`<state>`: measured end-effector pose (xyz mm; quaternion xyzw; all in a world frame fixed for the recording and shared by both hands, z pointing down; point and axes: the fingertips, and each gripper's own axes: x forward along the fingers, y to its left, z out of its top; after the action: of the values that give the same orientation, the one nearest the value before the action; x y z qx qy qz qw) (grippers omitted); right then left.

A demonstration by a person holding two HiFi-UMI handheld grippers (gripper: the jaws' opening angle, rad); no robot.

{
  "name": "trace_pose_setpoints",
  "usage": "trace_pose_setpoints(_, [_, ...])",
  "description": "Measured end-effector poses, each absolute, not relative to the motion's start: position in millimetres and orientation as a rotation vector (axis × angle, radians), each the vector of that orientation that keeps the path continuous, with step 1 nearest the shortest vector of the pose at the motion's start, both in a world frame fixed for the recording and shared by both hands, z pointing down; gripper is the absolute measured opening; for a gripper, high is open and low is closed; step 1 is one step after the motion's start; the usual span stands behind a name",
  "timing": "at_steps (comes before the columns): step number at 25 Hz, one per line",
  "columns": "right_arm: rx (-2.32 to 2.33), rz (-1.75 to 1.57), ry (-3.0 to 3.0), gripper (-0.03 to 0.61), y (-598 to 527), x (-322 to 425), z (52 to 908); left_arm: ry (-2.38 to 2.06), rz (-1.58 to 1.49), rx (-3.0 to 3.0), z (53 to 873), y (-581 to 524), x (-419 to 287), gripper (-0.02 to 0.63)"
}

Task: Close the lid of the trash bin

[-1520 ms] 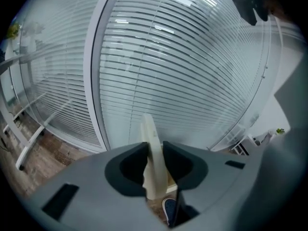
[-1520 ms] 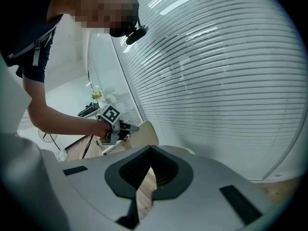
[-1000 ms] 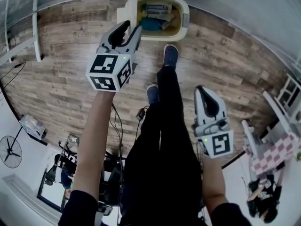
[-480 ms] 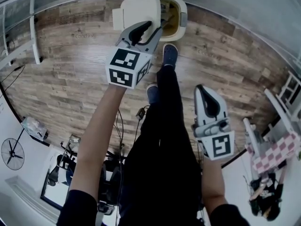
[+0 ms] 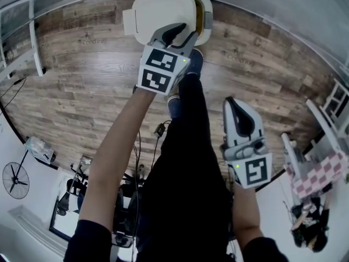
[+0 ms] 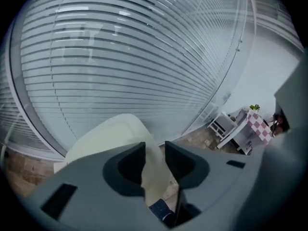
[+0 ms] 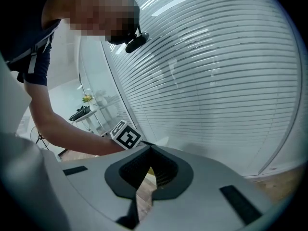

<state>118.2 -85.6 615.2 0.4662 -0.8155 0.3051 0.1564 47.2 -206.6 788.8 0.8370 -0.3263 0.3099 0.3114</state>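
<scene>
The cream trash bin (image 5: 206, 16) stands on the wooden floor at the top of the head view. Its lid (image 5: 158, 12) lies tilted over most of the opening, and a strip of the rim still shows on the right. My left gripper (image 5: 182, 30) is at the lid's near edge. In the left gripper view that cream edge (image 6: 155, 174) fills the gap between the jaws of the left gripper (image 6: 155, 149), which are closing on it. My right gripper (image 5: 232, 102) hangs shut and empty beside the person's leg, far from the bin; its tips (image 7: 148, 153) meet.
The person's dark legs and blue shoes (image 5: 196, 61) stand right in front of the bin. A glass wall with blinds (image 6: 144, 57) rises behind it. A fan (image 5: 12, 176) is at lower left, and a small table with a checked cloth (image 5: 313, 179) at right.
The lid has swung from upright at the bin's left down over the opening. My left gripper moved right and down with it. The right gripper stayed still.
</scene>
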Motion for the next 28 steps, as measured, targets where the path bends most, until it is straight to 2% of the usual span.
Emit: trace_pose_setpoints(28, [1.348, 0.907, -2.306, 0.003, -95, 128, 628, -0.720, 0.995, 2.178, 880, -197, 88, 0.127])
